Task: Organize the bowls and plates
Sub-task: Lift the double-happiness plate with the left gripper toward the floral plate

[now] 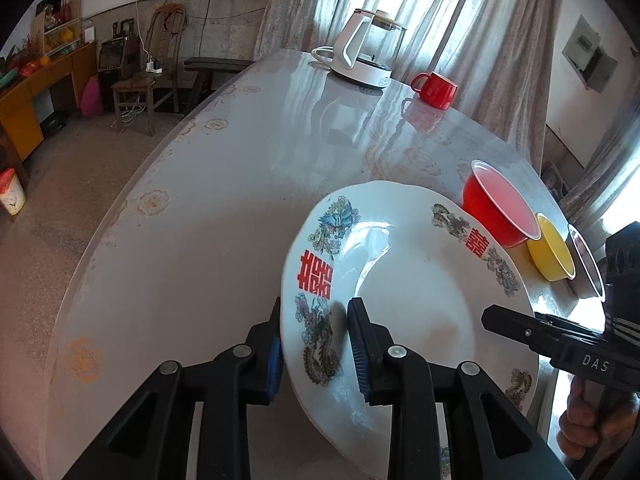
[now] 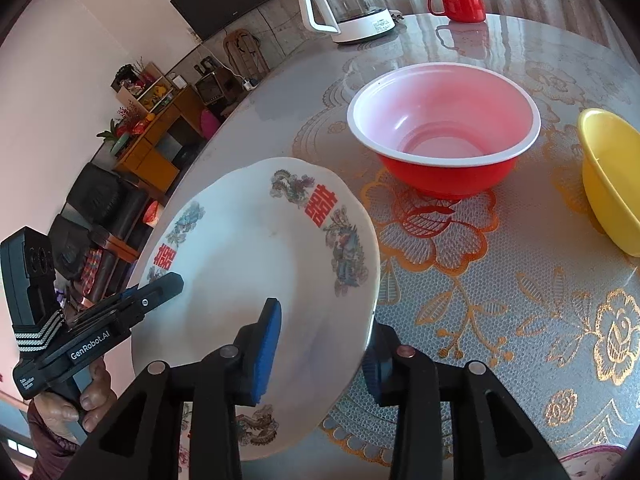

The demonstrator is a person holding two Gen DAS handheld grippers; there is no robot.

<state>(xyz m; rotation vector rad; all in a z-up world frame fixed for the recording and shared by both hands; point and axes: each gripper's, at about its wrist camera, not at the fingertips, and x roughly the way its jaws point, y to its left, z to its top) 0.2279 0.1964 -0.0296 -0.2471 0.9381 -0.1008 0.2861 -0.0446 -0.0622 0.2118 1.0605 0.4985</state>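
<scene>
Left gripper [image 1: 314,344]: jaws narrowly apart and clamped on the plate rim, one blue pad under the rim, the other on the upper face.
Right gripper [image 2: 320,344]: jaws straddled the opposite rim of the same plate; the left pad stood just off the upper face, the right pad was hidden below the rim, so contact could not be told.
Plate [image 1: 408,280]: white, printed with red characters and dragon and phoenix motifs; held tilted above the table [image 1: 224,208], near its front edge.
Red bowl [image 2: 444,136]: upright on the table, just beyond the plate.
Yellow bowl [image 2: 612,176]: right of the red bowl, apart from it.
Kettle [image 2: 348,4]: glass, white base, at the far edge.
Red mug [image 2: 460,2]: beside the kettle.
Obstruction: the two bowls stood nearest the plate's far rim.
</scene>
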